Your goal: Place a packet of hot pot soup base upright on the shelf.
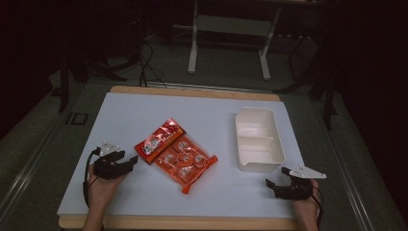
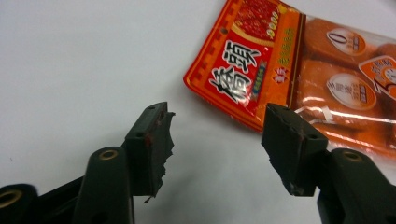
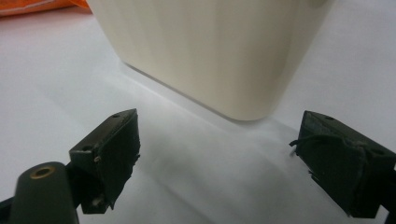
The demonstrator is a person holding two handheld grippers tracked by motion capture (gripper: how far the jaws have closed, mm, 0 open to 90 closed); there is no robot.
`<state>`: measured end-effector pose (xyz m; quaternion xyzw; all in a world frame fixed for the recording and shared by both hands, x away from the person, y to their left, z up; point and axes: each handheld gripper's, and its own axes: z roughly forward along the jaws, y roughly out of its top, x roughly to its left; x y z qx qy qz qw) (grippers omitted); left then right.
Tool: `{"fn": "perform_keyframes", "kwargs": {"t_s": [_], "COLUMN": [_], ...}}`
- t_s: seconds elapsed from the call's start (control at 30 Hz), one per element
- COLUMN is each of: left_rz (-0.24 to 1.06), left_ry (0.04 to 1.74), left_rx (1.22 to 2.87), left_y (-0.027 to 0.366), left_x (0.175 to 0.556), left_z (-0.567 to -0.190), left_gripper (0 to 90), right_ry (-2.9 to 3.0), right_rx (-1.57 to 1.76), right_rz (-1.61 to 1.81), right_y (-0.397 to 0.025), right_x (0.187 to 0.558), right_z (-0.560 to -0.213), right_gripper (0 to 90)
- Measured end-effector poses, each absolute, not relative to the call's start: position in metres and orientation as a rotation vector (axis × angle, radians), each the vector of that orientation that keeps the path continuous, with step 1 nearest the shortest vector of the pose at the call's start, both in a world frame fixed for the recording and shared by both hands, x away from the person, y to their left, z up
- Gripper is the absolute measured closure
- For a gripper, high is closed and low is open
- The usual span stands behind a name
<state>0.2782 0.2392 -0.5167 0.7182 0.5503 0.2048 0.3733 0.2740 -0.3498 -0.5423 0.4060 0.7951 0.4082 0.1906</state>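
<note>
High view: white table top (image 1: 144,192) with a wooden edge along the near and far sides, dark floor and a pale metal stand (image 1: 230,33) behind. Near the middle, two snack packs side by side and touching — a red packet (image 1: 159,140) lying slantwise, and just to its right an orange bag (image 1: 188,162) of wrapped pieces. Well to the right, a cream plastic tray (image 1: 260,139), longer than wide, with a ridge across its inside. Left gripper (image 1: 129,162) at the near left, held in a hand (image 1: 102,188), jaws apart and aimed at the red packet, close to its near end but not touching. Right gripper (image 1: 272,184) at the near right, held in the other hand (image 1: 307,207), jaws apart, just beside the near end of the tray.

Left gripper view: left gripper (image 2: 217,135) with both black jaws spread wide, nothing between them, torn black padding on the left one. Red packet (image 2: 243,60) ahead and slightly right, large Chinese characters on it; orange bag (image 2: 345,88) overlapping its right side.

Right gripper view: right gripper (image 3: 217,158) wide open and empty — frayed pads on both jaws. Rounded corner of the cream tray (image 3: 210,51) straight ahead, near but apart. Sliver of the orange bag (image 3: 32,5) at the top left corner.
</note>
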Motion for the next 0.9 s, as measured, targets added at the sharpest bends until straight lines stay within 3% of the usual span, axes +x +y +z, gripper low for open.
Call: {"fn": "perform_keyframes", "kwargs": {"t_s": [0.9], "left_rz": [0.406], "left_ry": [1.449], "left_rx": [1.818], "left_y": [0.238], "left_x": [0.321], "left_z": [-0.522], "left_gripper": [35.6], "right_ry": [2.236], "right_rx": [1.098], "right_rz": [1.127], "right_y": [-0.347], "right_x": [0.271], "right_z": [-0.542], "right_gripper": [13.5]}}
